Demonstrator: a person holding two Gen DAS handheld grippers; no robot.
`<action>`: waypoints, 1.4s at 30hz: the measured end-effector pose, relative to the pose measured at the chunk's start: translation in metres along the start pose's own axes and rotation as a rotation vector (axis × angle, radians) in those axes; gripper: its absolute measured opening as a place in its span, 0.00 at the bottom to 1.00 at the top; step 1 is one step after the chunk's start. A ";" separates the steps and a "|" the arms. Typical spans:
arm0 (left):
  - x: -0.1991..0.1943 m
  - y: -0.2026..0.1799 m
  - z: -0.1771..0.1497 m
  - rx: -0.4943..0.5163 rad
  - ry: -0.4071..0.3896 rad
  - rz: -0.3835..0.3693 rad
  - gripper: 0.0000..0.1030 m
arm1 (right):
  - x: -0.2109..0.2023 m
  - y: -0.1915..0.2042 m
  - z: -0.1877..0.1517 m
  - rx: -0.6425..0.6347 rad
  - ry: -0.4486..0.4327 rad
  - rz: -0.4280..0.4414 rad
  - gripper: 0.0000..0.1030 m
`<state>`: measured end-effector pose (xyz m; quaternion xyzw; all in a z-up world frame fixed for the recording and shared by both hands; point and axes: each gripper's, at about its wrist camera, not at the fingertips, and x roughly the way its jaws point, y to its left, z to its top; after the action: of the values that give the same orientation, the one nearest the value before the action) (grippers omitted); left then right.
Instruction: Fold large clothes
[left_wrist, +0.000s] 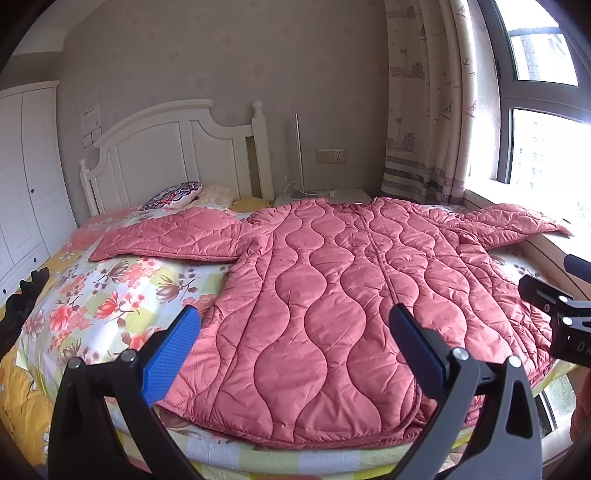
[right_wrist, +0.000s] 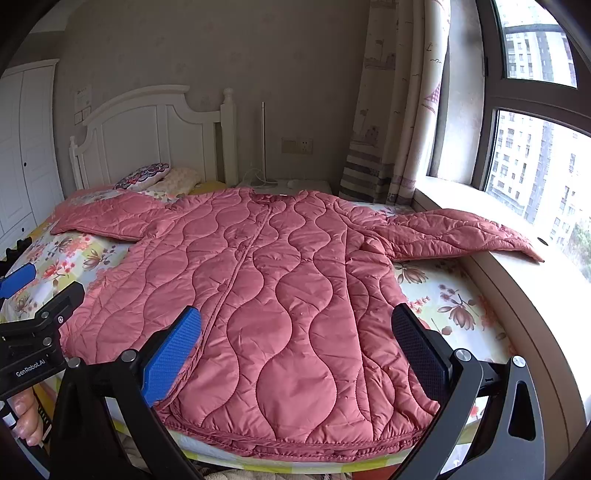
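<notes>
- Left wrist view: wardrobe (left_wrist: 26, 177) at far left, white headboard (left_wrist: 177, 147) behind the bed (left_wrist: 122, 291) with its floral sheet.
- Pink quilted jacket (left_wrist: 332, 295) lies flat on the bed, front up, closure running down the middle, hem at the near edge.
- Left sleeve (left_wrist: 170, 236) spread out toward the headboard side; right sleeve (right_wrist: 461, 229) spread onto the window sill (right_wrist: 517, 280).
- Left tongs (left_wrist: 295, 350): jaws at full spread, nothing between them, poised above the hem on the jacket's left half.
- Right tongs (right_wrist: 295, 350): jaws likewise fully apart, empty, above the hem on the right half; not touching cloth as far as I can tell.
- Progress, judged: garment laid out and smoothed, no fold made yet. Sleeves still to come in over the body, then the body to be folded. Task at its start.
</notes>
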<state>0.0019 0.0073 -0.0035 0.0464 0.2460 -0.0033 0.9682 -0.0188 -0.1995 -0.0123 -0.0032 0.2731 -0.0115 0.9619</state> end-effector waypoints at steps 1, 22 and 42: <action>0.000 0.000 0.000 0.000 0.001 0.001 0.98 | 0.000 0.000 0.001 0.001 0.002 0.000 0.96; 0.001 0.006 -0.003 -0.002 -0.001 0.001 0.98 | 0.002 0.000 0.001 0.004 0.009 -0.001 0.96; 0.001 0.008 -0.004 -0.002 -0.002 0.003 0.98 | 0.002 0.002 -0.003 0.007 0.015 0.001 0.96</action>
<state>0.0008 0.0158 -0.0069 0.0455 0.2449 -0.0016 0.9685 -0.0190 -0.1975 -0.0160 0.0002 0.2802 -0.0119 0.9599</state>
